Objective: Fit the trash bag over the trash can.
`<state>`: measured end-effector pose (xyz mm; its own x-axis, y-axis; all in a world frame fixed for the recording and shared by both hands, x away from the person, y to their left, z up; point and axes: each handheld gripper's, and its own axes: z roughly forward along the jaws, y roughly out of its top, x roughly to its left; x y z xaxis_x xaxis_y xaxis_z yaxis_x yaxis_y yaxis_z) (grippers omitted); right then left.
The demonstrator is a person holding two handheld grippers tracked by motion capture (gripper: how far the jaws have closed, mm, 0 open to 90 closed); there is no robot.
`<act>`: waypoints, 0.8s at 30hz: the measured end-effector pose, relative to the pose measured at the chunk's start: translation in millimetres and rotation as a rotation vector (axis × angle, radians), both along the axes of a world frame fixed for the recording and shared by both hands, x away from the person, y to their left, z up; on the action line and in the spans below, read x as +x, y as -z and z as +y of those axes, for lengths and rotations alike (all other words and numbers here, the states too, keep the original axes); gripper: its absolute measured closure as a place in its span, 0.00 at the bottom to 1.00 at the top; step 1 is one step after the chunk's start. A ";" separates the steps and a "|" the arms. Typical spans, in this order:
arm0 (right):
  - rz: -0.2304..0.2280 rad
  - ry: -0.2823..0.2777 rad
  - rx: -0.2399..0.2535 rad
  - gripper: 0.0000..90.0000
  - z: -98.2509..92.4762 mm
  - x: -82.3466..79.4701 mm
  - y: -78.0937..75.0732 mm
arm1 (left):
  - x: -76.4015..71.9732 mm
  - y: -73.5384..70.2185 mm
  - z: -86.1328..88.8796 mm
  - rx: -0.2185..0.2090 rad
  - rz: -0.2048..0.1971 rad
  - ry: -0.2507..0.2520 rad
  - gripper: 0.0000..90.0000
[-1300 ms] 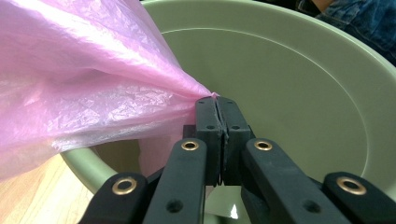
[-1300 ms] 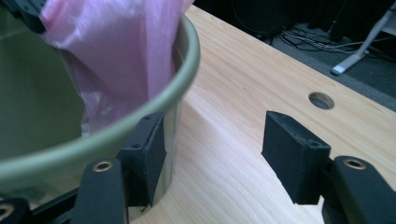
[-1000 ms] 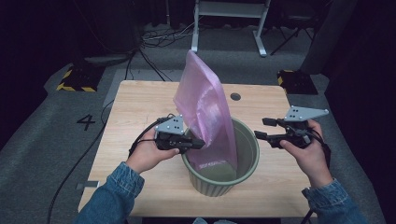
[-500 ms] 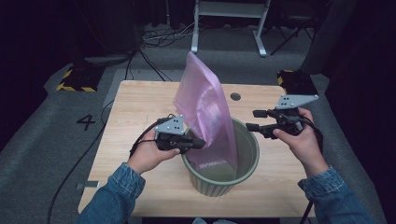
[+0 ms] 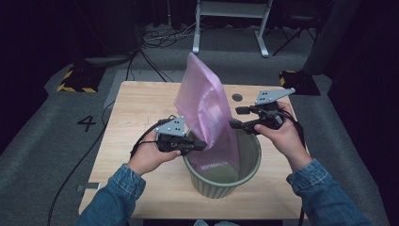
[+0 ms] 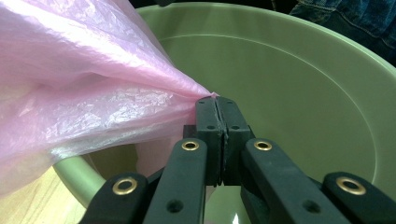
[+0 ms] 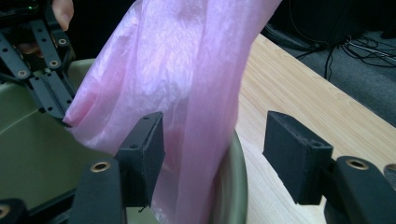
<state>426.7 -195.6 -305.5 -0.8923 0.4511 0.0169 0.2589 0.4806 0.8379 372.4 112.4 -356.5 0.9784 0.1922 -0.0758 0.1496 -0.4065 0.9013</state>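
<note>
Pink plastic bag (image 5: 207, 106) stands partly inside a green round bin (image 5: 249, 162), its lower part down in the bin and its upper part rising tall above the rim, leaning toward the far side of the wooden worktop (image 5: 136, 106). The bin sits near the front edge of the worktop, roughly at its middle.

At the bin's left rim, the left gripper (image 5: 200, 144) is clamped on the bag. In the left gripper view its jaws are pressed flat together with a gathered fold of the pink film (image 6: 93, 88) pinched at their tips, just above the bin's rim (image 6: 327, 51), and the film fans out from the pinch. The left hand (image 5: 150, 157) holds this gripper over the worktop just left of the bin.

At the bin's far right rim, the right gripper (image 5: 237, 117) has its jaws spread apart, its tips just beside the bag's right edge. In the right gripper view the jaws stand wide, one on each side of the bin's rim (image 7: 233, 177), with the hanging bag (image 7: 196, 74) between them and nearer the left jaw; whether it touches that jaw cannot be told. The right hand (image 5: 282, 136) holds this gripper above the worktop right of the bin.

Bare wood lies open left, right and behind the bin. A small dark round hole (image 5: 237, 97) sits behind the bin, near the far edge. Grey floor (image 5: 51, 141) surrounds the worktop.
</note>
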 end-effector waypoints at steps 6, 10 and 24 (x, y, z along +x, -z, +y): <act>0.022 -0.037 -0.029 0.78 13.5 2.8 2.8 | -3.6 -2.6 4.1 -0.031 -0.001 0.007 0.99; 0.020 -0.083 -0.049 0.99 11.2 -4.7 0.0 | -7.8 -3.9 8.2 -0.038 -0.008 0.006 0.99; 0.032 -0.110 -0.020 1.00 -35.8 -52.3 -3.1 | -24.0 -4.8 39.2 -0.103 -0.014 -0.052 1.00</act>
<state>374.4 -231.4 -302.4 -0.9354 0.3514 0.0384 0.2305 0.5240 0.8200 348.4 151.6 -351.7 0.9684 0.2347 -0.0841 0.1552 -0.3038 0.9400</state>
